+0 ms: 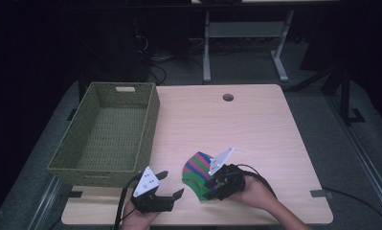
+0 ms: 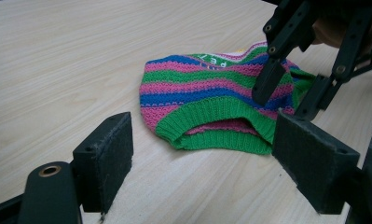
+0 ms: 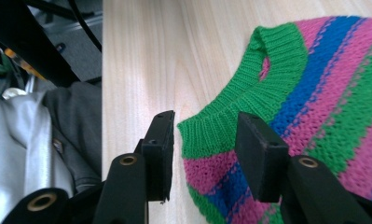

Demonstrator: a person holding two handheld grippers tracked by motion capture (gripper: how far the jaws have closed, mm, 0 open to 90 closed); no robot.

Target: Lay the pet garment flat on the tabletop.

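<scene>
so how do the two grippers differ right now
The left gripper hangs over bare table with wide-open jaws, short of the striped knit piece. The right gripper is down at that knit's green ribbed edge, jaws narrower, straddling the corner without visibly pinching it. Both are black, hand-held, with a grey plate on top.

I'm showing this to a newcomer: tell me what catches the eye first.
The striped knit garment, in pink, blue and green, lies near the table's front edge. The right tongs straddle its green ribbed hem, pads not pressing; the left tongs stand open beside it. An olive woven basket sits at the table's left.
</scene>
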